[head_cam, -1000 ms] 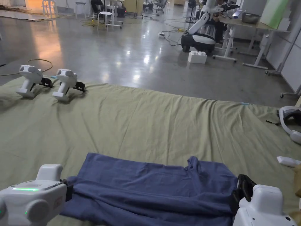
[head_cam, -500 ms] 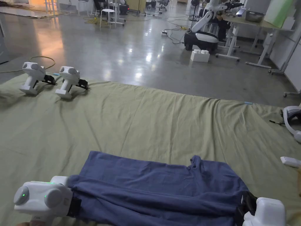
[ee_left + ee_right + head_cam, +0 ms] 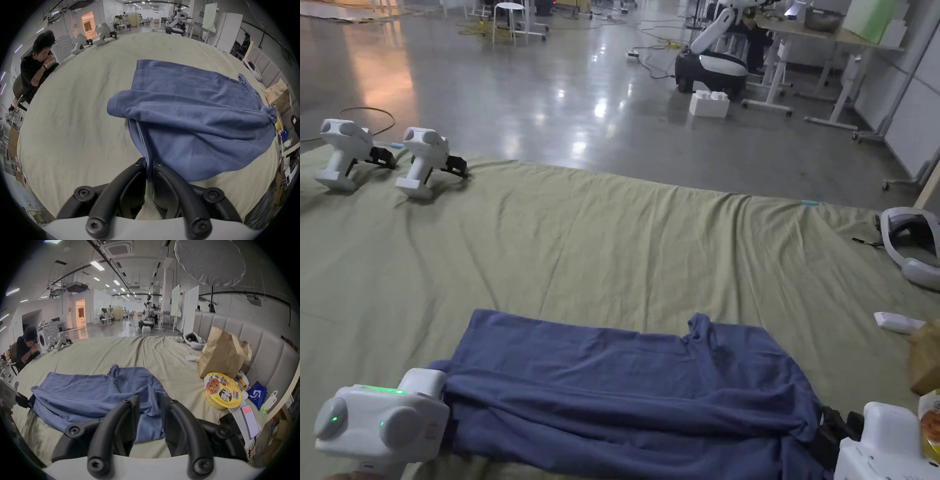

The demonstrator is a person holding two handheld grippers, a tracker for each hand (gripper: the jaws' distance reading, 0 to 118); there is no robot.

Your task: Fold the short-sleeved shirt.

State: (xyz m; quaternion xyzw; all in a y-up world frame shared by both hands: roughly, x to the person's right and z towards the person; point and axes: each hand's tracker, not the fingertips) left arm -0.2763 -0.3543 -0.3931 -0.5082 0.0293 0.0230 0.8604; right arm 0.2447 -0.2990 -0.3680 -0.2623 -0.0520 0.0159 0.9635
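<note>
We have a wide stretch of bare green sheet (image 3: 625,250) from about 10 to 1 o'clock beyond the blue shirt (image 3: 625,387), open for a gripper to pass. Far off at 10 o'clock two spare grippers (image 3: 381,159) stand on the sheet near its far edge, well apart from the shirt. At 2 o'clock a white headset (image 3: 909,247) lies at the sheet's edge, and nearer, at 3 o'clock, a small white remote (image 3: 897,322). Our right side is crowded: a brown paper bag (image 3: 222,353), a yellow noodle bowl (image 3: 222,391) just beside it, and a phone (image 3: 250,420). To the left of the shirt the sheet lies bare.
</note>
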